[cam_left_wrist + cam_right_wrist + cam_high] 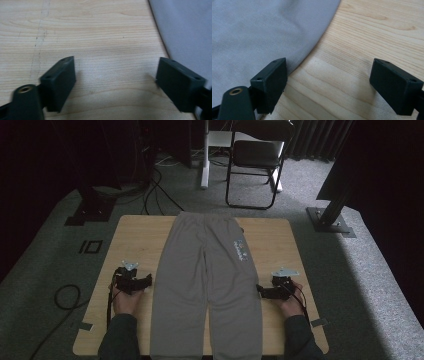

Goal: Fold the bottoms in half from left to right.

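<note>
Two claws are held low over the wooden surface point(135, 235), one at each side of the grey sweatpants point(207, 280); the left claw point(148, 281) is spread wide, nothing between its jaws; the right claw point(259, 291) is likewise spread and empty, just beside the trouser-leg edge; the sweatpants are laid flat along the surface's middle, waistband at the far edge; a black chair point(255, 155) is seen beyond.

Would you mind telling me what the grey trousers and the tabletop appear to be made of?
The grey trousers look like soft knit jersey, probably cotton sweatpant fabric: matte, faintly fuzzy, lying limp with gentle ripples. The table looks like light wood or a wood-look laminate: pale grain lines with a smooth, slightly satin surface.
</note>
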Available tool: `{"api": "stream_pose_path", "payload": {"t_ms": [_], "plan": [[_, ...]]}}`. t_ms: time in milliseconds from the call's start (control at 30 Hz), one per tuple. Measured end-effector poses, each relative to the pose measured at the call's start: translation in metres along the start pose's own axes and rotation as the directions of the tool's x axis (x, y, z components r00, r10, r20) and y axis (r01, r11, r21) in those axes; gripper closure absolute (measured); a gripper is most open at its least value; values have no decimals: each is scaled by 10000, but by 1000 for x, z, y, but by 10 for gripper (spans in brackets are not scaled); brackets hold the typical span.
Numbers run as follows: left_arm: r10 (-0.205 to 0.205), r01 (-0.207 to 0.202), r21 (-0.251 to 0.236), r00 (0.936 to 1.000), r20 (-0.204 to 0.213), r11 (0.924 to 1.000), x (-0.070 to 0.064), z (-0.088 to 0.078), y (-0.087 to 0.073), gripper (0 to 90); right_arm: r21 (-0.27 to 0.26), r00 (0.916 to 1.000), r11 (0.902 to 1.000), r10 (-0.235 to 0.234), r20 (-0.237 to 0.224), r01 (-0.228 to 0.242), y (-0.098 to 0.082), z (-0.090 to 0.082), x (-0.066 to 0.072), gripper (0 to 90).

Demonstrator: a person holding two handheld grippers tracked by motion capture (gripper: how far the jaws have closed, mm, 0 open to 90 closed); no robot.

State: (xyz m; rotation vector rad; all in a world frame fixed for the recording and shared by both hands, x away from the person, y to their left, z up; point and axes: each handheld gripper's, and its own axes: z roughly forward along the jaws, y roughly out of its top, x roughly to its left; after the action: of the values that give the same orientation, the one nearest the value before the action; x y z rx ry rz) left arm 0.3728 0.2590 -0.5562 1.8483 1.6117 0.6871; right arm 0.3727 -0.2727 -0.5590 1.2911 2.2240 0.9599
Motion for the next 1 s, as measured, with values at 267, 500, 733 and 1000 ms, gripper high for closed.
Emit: {"api": "stream_pose_path", "payload": {"t_ms": [267,500,733,1000], "plan": [[103,-104,60,9999,128,9999,-1,-5,-1,345,-1,10000,10000,35,45,-35,0,0,1,143],[-250,247,34,9910,1314,9997,-5,-12,-5,411,-2,10000,10000,42,60,-42,0,0,1,143],[-230,223,58,9827,1839,9997,-15,-16,-8,448,-2,10000,10000,45,63,-45,0,0,1,143],[703,-718,82,9902,1203,9974,-42,-19,-11,457,-2,10000,10000,34,58,-34,-1,-1,1,143]]}}
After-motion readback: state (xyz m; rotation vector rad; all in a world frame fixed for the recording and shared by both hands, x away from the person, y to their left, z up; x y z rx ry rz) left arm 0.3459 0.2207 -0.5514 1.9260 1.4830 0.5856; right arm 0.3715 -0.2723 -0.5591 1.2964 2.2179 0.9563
